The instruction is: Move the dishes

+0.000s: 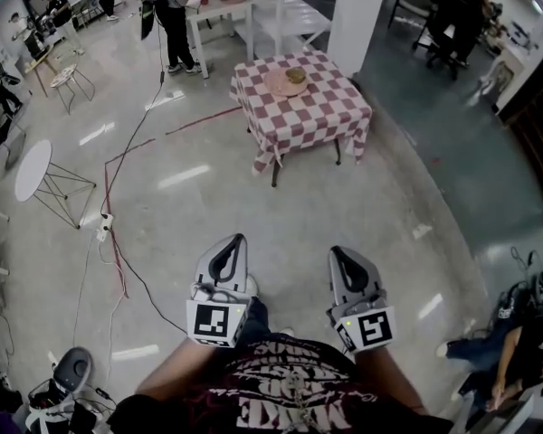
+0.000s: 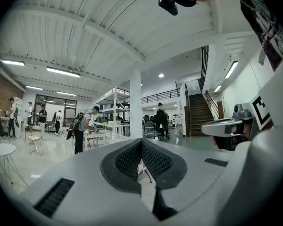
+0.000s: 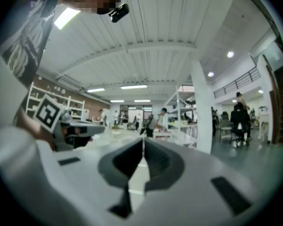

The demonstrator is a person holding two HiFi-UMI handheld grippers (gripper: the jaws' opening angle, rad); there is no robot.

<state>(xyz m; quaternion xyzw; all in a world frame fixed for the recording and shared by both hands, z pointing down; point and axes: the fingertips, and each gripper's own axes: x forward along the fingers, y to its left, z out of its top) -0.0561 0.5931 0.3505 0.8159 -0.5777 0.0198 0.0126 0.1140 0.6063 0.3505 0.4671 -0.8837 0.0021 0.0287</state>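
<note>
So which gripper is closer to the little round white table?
Left. The left gripper is right of the round white table; the right gripper is even farther right.

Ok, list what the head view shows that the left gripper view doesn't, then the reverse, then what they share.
Head view only: the pink plate and bowl on top of the checked table. Left gripper view only: the staircase and ceiling lights. Shared: the left tongs, shut and empty, and the white pillar.

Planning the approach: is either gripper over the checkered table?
No: the left gripper and right gripper are above the floor, well short of the table.
</note>
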